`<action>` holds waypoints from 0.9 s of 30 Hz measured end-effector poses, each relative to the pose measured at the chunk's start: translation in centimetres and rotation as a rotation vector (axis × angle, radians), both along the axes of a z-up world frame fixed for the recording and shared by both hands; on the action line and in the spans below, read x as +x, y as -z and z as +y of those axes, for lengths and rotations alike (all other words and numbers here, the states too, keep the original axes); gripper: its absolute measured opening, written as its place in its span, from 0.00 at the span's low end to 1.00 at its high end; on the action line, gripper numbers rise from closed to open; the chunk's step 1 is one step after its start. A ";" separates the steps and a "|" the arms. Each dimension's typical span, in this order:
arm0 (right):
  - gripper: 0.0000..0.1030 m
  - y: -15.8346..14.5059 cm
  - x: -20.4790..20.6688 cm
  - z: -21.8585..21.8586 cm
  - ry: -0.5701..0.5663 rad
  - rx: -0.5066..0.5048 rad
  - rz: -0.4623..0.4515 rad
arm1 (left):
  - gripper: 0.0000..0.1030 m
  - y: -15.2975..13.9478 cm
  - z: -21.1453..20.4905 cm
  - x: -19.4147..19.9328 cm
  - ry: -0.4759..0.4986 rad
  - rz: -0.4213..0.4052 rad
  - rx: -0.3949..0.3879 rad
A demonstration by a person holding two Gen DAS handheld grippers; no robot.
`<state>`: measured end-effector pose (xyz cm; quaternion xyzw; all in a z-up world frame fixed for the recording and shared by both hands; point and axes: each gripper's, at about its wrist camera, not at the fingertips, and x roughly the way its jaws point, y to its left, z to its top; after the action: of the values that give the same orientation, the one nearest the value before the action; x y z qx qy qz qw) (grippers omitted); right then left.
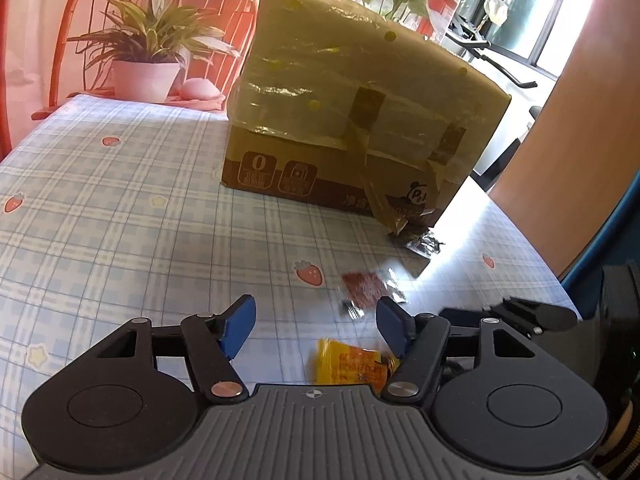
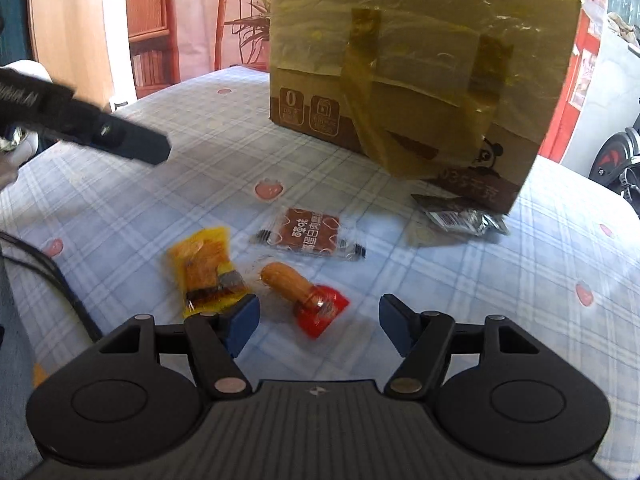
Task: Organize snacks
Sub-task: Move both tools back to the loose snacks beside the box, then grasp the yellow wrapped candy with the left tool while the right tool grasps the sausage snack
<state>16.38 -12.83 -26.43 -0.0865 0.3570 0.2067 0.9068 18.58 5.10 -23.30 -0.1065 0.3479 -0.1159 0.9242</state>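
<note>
We see the worktop point(image 1: 120, 200) first, spread with a pale blue plaid cloth printed with strawberries and stars. On it stands a taped cardboard box point(image 1: 360, 100), by far the biggest thing there, its brown base printed with icons and a panda, loose strips of yellowed tape hanging down its near face. Behind the worktop's far edge we make out an orange-red wire chair back point(image 1: 160, 8) and a potted plant point(image 1: 146, 52) in a pale pot.

Both of our grippers hang above the cloth. Our left gripper point(image 1: 316, 326) has its blue-padded jaws spread wide with nothing between them; our right gripper point(image 2: 318, 322) is likewise spread and holds nothing. In the right wrist view the left gripper shows as a dark, blurred shape at the upper left.

The snacks lie loose on the cloth in front of the box. A silver and black packet point(image 2: 460, 216) rests touching the box's near right corner. Near the middle lies a flat clear-edged packet point(image 2: 310, 236) with a brown label and Chinese lettering. Left of it sits a yellow packet point(image 2: 204, 268), just ahead of the right gripper's left finger. Between the yellow packet and the gap of the right gripper lies a wrapped sausage point(image 2: 304, 292) with a red end, tilted diagonally.
</note>
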 end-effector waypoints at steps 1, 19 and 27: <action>0.67 0.1 0.3 0.1 0.000 0.003 -0.004 | 0.64 0.1 0.0 0.0 0.001 0.003 0.003; 0.38 0.7 1.0 -1.7 0.130 0.165 -0.043 | 0.58 2.3 -1.1 0.6 0.065 0.077 0.009; 0.38 0.6 1.3 -2.2 0.147 0.186 -0.036 | 0.56 3.0 -2.3 0.8 0.155 0.111 0.013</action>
<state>17.72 -15.07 -27.06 0.0206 0.3252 0.1700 0.9300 19.35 2.82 -26.32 -0.0794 0.4064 -0.1788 0.8925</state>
